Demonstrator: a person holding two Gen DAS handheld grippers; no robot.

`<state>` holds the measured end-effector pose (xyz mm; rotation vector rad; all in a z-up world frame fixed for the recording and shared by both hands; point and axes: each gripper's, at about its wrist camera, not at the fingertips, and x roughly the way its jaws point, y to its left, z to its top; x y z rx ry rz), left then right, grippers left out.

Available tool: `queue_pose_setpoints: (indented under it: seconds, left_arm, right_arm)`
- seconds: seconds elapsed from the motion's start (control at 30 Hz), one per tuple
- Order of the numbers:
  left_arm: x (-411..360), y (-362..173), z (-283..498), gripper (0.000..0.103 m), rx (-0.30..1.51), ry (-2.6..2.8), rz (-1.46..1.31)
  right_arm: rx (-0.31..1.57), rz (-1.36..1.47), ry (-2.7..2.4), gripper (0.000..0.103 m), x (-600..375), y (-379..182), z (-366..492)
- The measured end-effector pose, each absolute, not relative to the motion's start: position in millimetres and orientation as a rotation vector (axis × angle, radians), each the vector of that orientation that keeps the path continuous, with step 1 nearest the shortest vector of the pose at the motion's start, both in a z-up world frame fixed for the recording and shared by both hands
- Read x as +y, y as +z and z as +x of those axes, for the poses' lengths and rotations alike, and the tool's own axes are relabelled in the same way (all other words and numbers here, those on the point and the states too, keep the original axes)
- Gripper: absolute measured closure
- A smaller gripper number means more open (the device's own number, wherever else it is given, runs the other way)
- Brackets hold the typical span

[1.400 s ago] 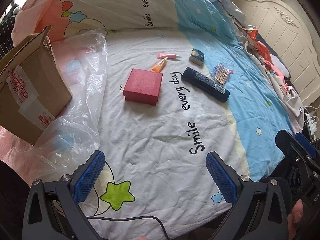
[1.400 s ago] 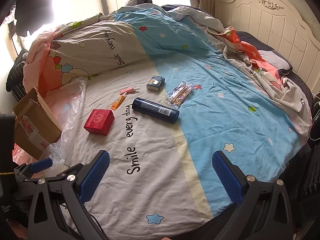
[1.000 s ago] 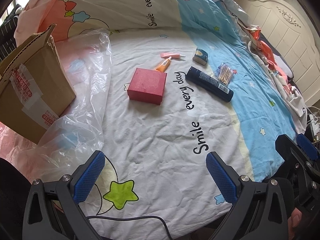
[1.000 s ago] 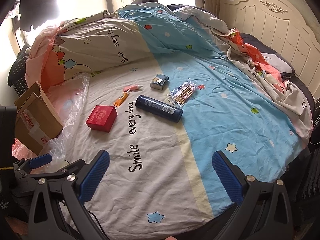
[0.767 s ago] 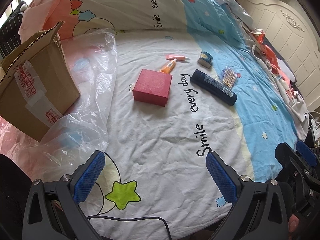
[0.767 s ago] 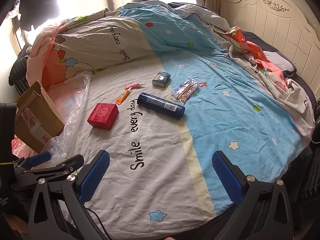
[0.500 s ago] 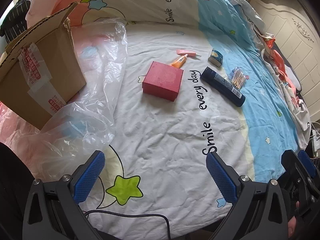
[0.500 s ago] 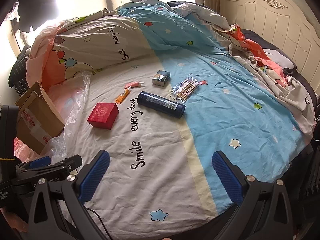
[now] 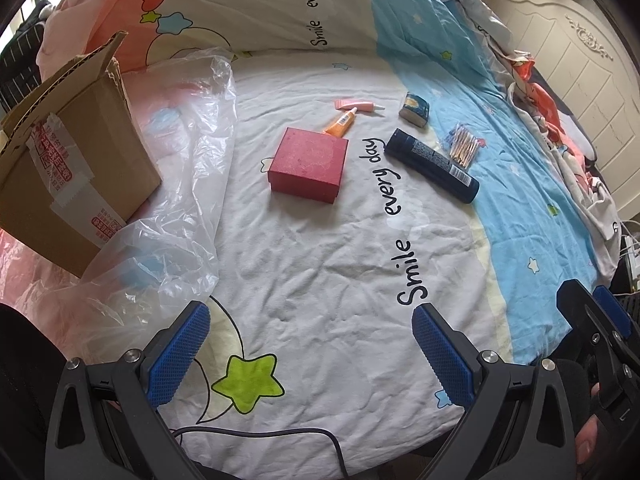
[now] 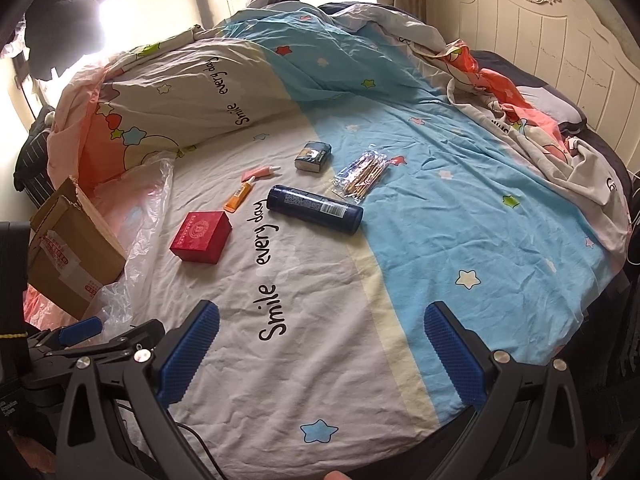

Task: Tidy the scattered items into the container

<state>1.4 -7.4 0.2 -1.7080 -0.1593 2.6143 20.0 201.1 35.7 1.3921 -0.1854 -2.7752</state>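
A red box (image 9: 308,170) (image 10: 202,236), an orange tube (image 9: 341,122) (image 10: 239,197), a pink tube (image 9: 356,105) (image 10: 260,172), a small dark pack (image 9: 414,109) (image 10: 314,156), a dark blue bottle (image 9: 432,164) (image 10: 314,208) and a packet of sticks (image 9: 464,144) (image 10: 362,176) lie scattered on the bed. A cardboard box (image 9: 64,156) (image 10: 72,248) stands at the left. My left gripper (image 9: 310,350) is open and empty, well short of the items. My right gripper (image 10: 320,350) is open and empty above the sheet.
A crumpled clear plastic bag (image 9: 180,184) lies between the cardboard box and the red box. A bunched duvet (image 10: 192,92) rises behind the items. A white headboard (image 10: 540,40) and rumpled clothes (image 10: 520,112) are at the right. The left gripper (image 10: 80,344) shows at the lower left of the right wrist view.
Both grippers have drifted forward and a little left, so the items and the cardboard box look closer. Both stay open. Nothing on the bed has moved.
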Motion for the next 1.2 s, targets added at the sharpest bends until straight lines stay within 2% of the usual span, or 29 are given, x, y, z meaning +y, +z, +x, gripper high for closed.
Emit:
queue_pose_setpoints:
  seconds: [0.27,0.67,0.93,1.1,1.2]
  left_arm:
    - [1,4,3,0.0,-0.074,2.628,-1.658]
    - [5,5,3,0.0,-0.071,2.647,-1.641]
    - [11,2,3,0.0,0.006,2.651,-1.63]
    - [6,-1,0,0.0,-0.061,2.64,-1.635]
    - [6,-2,-2,0.0,-0.036,2.653,-1.636]
  right_arm:
    - [-0.17,1.41,-2.762,0.0,198,33,18]
    - [-0.139,1.413,-2.729,0.0,197,30,14]
    - [-0.168,1.427,-2.724,0.0,202,30,6]
    - [-0.163,1.441,-2.695,0.0,202,26,1]
    - [-0.17,1.454,-2.674,0.0,204,23,-4]
